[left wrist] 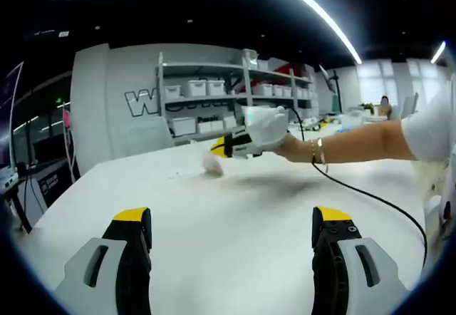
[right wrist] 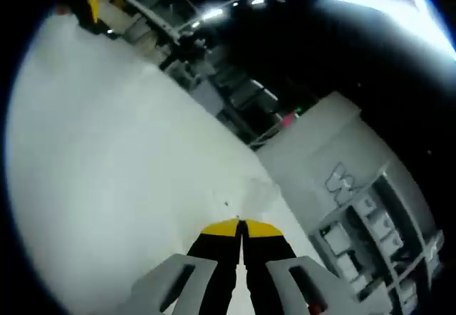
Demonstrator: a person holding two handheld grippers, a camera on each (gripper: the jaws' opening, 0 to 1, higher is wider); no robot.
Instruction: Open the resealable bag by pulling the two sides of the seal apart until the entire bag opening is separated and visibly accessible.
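Left gripper (left wrist: 231, 231): nearest to us, rising from the bottom of the left gripper view; its yellow-tipped jaws stand wide apart with nothing between them, hovering over the white table (left wrist: 235, 258).

Right gripper (right wrist: 240, 226): in the right gripper view its jaws are pressed together, yellow tips touching. We cannot tell whether any film is caught between them. The same gripper appears at upper centre of the left gripper view, held by a gloved hand (left wrist: 267, 126) on an outstretched arm.

Resealable bag (left wrist: 213, 162): a small pale, blurred shape on the table just left of and below the right gripper's tip, upper centre of the left gripper view. We take it for the bag; its seal is too small and blurred to read. In the right gripper view a faint clear edge lies just beyond the closed tips.

Cable (left wrist: 370, 197): runs from the wrist down toward the right edge.

Background: shelving with white bins (left wrist: 214, 87) behind the table.

Step in hand: we judge this the first reach for the bag; the seal looks unopened.

Next move: we would bring the left gripper across to the bag so each gripper takes one side of the seal.
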